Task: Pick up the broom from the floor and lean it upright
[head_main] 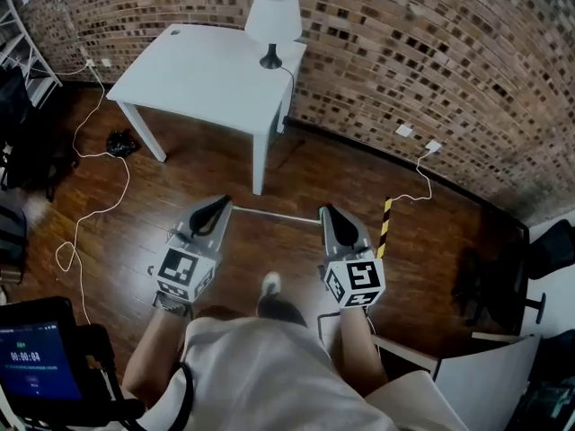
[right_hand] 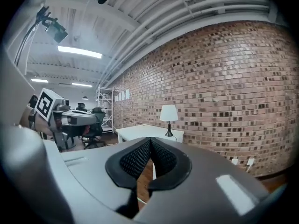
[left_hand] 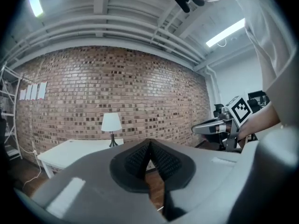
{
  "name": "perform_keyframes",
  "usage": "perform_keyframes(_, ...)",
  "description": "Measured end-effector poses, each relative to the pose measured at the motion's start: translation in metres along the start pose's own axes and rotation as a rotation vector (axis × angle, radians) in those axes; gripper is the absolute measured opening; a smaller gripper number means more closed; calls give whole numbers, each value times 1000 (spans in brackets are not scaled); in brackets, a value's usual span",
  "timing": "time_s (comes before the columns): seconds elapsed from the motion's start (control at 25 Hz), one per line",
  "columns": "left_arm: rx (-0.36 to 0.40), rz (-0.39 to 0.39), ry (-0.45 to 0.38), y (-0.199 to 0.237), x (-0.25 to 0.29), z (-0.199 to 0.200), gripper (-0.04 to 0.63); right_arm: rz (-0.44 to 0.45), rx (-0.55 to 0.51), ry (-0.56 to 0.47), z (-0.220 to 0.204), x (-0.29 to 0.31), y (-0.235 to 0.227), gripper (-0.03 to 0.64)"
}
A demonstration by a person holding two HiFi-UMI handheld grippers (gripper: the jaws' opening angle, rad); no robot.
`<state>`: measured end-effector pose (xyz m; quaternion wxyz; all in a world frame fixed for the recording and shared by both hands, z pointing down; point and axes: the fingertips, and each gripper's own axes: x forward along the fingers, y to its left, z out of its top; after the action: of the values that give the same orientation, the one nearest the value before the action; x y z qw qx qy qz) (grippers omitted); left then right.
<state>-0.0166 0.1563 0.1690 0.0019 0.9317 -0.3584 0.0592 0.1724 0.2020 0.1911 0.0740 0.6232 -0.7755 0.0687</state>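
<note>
My left hand-held gripper (head_main: 219, 205) and right hand-held gripper (head_main: 327, 212) are both closed and empty. The broom (head_main: 274, 215) on the floor (head_main: 180, 178) looks light, stiff and slim, so I'd clamp its handle mid-length.

Right tool (right_hand: 150, 141): jaws closed, ribbed black pads (right_hand: 134, 160) meet at the tips, nothing between them. Sliver of wood floor (right_hand: 145, 172) shows through the gap below the tips. Ahead: white surface (right_hand: 142, 132) with a white-shaded lamp (right_hand: 168, 114) on it, against the brick wall (right_hand: 224, 78). Wall sockets (right_hand: 241, 162) low right. Far left: left tool (right_hand: 91, 118), marker cube (right_hand: 46, 104) on top; dark office chair (right_hand: 96, 127) and metal shelving (right_hand: 105, 107) behind it. Strip light (right_hand: 79, 52) lit overhead.
</note>
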Motion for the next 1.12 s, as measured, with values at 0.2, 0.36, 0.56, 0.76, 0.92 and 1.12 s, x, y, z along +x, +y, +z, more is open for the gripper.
perform_keyframes(0.2, -5, 9, 5, 20, 56, 8, 0, 14, 46, -45, 25, 56, -36, 14)
perform_keyframes(0.36, -5, -22, 21, 30, 81, 7, 0, -3, 52, -51, 31, 80, -50, 13)
perform_keyframes(0.56, -11, -56, 45, 41, 90, -2, 0, -48, 66, -22, 18, 80, -57, 13)
perform_keyframes(0.76, -22, -64, 49, 46, 99, -7, 0, -68, 56, 4, 12, 87, -64, 14)
perform_keyframes(0.92, -30, -49, 57, 47, 105, -17, 0, -57, 47, 14, 4, 94, -70, 14)
perform_keyframes(1.12, -35, -22, 73, 50, 105, -19, 0, -25, 56, 36, 2, 104, -71, 14)
